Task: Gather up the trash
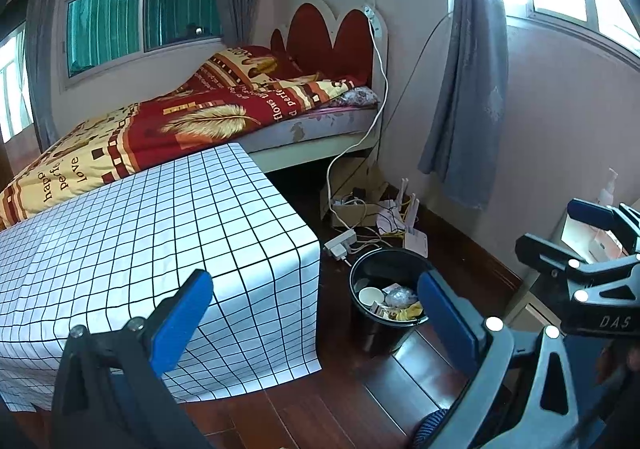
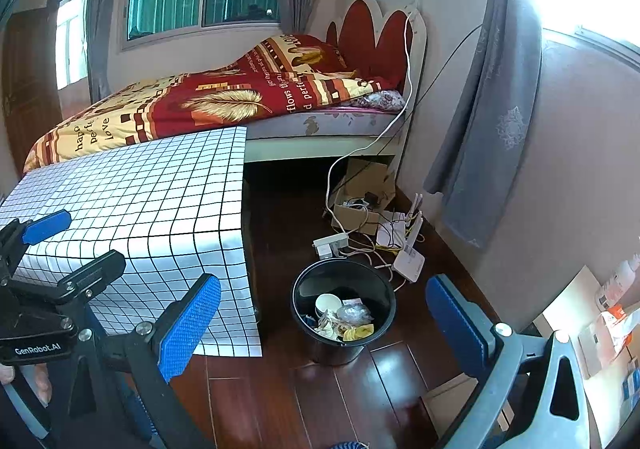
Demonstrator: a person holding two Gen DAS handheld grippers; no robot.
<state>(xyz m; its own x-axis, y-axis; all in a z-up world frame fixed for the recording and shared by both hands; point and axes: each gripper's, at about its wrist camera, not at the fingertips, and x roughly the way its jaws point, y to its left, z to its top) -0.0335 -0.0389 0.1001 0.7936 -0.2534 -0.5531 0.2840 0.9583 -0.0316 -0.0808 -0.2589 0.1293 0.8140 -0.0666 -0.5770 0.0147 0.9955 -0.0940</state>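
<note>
A black trash bin [image 1: 374,333] [image 2: 320,349] stands on the dark wood floor beside the table. Inside lie a white cup [image 1: 370,295] [image 2: 328,303], crumpled clear plastic [image 1: 400,295] [image 2: 354,313], paper scraps and a yellow scrap [image 2: 360,331]. My left gripper [image 1: 316,319] is open and holds nothing, level with the table's corner and short of the bin. My right gripper [image 2: 322,325] is open too, nothing between its blue pads, with the bin showing in the gap. Each gripper appears at the edge of the other's view: the right gripper [image 1: 560,229], the left gripper [image 2: 72,245].
A table under a white grid-pattern cloth [image 1: 140,241] [image 2: 140,201] fills the left. Behind it is a bed with a red and yellow quilt [image 1: 192,121]. A cardboard box [image 2: 356,217], power strip [image 2: 330,243], router [image 2: 408,259] and cables clutter the floor past the bin. A low cabinet [image 2: 600,329] stands at the right.
</note>
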